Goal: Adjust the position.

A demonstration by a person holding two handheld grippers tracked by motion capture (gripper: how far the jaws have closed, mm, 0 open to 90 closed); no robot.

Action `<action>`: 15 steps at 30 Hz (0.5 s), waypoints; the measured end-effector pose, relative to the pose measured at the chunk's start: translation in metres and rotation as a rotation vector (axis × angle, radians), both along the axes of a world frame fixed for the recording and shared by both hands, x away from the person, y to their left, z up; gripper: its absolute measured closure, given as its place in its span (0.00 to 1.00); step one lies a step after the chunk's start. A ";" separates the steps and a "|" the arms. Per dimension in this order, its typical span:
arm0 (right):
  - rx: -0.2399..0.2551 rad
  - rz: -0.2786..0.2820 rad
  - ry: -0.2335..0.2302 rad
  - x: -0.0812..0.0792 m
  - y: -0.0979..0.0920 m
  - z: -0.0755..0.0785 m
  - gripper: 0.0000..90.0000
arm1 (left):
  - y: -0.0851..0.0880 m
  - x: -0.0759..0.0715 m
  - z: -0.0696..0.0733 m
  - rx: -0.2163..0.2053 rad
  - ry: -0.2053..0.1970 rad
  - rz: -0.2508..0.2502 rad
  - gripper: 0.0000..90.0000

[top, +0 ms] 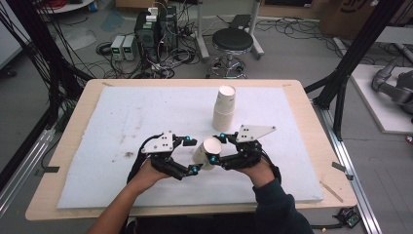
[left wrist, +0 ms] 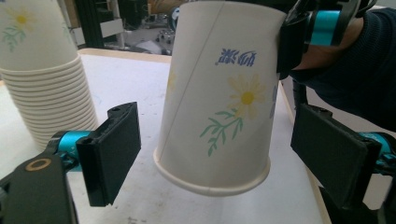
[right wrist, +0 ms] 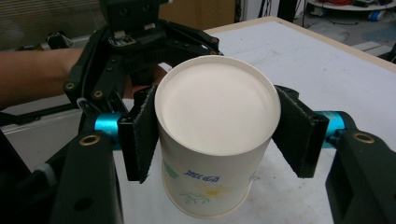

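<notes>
A white paper cup (top: 206, 151) with a daisy print is held upside down and tilted, its rim (left wrist: 212, 184) just above the white mat. My right gripper (top: 217, 147) is shut on it, a black pad (right wrist: 142, 135) pressing each side near the flat base (right wrist: 217, 107). My left gripper (top: 191, 155) faces it from the left and stands open. Its pads (left wrist: 109, 154) flank the cup's (left wrist: 219, 93) rim end with a gap on both sides, touching nothing.
A tall stack of upside-down paper cups (top: 224, 108) stands on the mat's (top: 122, 122) far middle, left of the held cup in the left gripper view (left wrist: 42, 84). The wooden table edge (top: 336, 161) rings the mat. A stool (top: 233, 41) and cables lie beyond.
</notes>
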State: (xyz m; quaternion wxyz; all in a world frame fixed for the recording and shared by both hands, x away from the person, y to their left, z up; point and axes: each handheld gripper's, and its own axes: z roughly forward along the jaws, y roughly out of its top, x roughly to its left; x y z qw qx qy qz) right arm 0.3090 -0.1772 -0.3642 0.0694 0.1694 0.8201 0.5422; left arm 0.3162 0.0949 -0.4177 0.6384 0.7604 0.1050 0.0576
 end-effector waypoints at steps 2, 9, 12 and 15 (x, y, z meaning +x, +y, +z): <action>0.012 0.005 0.001 0.000 0.000 0.000 0.41 | -0.003 0.001 -0.001 0.002 0.001 -0.011 0.18; 0.042 0.021 0.030 -0.001 0.000 -0.002 0.41 | -0.008 0.003 -0.004 0.011 -0.005 -0.044 0.29; 0.045 0.019 0.036 0.000 0.000 -0.003 0.42 | -0.007 0.003 -0.004 0.020 -0.012 -0.048 0.34; 0.045 0.018 0.032 0.000 0.000 -0.004 0.40 | -0.006 0.003 -0.004 0.027 -0.014 -0.047 0.38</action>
